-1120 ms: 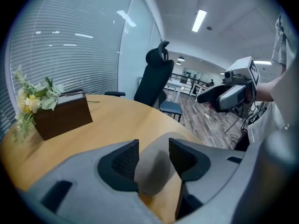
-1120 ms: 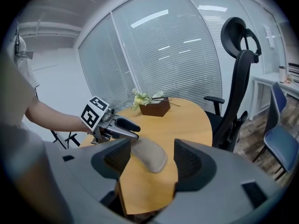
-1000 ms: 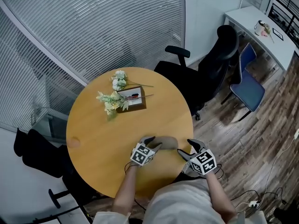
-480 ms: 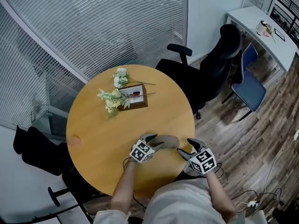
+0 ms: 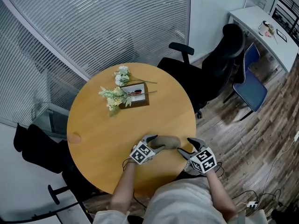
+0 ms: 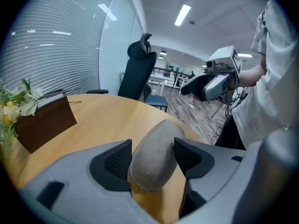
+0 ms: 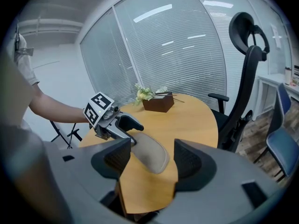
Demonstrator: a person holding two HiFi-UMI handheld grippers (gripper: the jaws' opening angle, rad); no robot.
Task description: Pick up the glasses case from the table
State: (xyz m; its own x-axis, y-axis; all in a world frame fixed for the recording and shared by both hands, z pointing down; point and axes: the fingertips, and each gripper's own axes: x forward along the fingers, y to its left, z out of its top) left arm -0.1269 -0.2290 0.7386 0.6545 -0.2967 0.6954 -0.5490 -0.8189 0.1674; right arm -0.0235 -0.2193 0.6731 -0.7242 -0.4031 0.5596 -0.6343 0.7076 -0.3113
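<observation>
Slatted blinds close off the back of the room, and a plank floor runs along the right, where a black office chair, a blue chair and a white desk stand. In the middle is a round wooden surface. At its far side a small brown box sits with pale flowers lying against it.

The glasses case, a rounded taupe shell, lies flat on the surface close to the near edge, well apart from the box.

The left gripper reaches in from the case's left end. Its jaws have just been opening. The end of the case sits between the two dark pads, which stand right beside its sides. No squeeze shows, and the case rests on the wood.

The right gripper hangs just past the near rim, off the case's right end and pointing toward it. Its jaws are spread wide with nothing between the pads. In the right gripper view the case lies ahead of them, out of contact.
</observation>
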